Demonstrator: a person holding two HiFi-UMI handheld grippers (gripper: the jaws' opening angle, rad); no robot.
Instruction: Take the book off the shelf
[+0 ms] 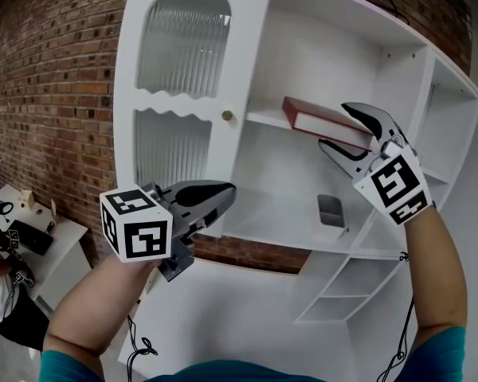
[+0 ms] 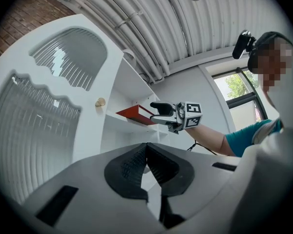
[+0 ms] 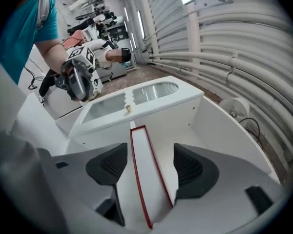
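Note:
A red-covered book [image 1: 327,124] lies flat on a shelf [image 1: 259,118] of the white cabinet, its white page edge facing out. My right gripper [image 1: 334,126] is open around the book's near end, one jaw above and one below. In the right gripper view the book [image 3: 144,174] runs between the pads [image 3: 188,167] with a gap on each side. From the left gripper view, the book [image 2: 134,113] and the right gripper [image 2: 152,113] show at the shelf. My left gripper [image 1: 227,193] is shut and empty, held low in front of the cabinet's glass door.
The cabinet has a ribbed glass door [image 1: 183,46] with a brass knob [image 1: 227,115] left of the book. A small grey object [image 1: 331,211] sits on the shelf below. More open shelves [image 1: 450,134] lie to the right. A brick wall [image 1: 56,94] and a cluttered table [image 1: 32,221] are on the left.

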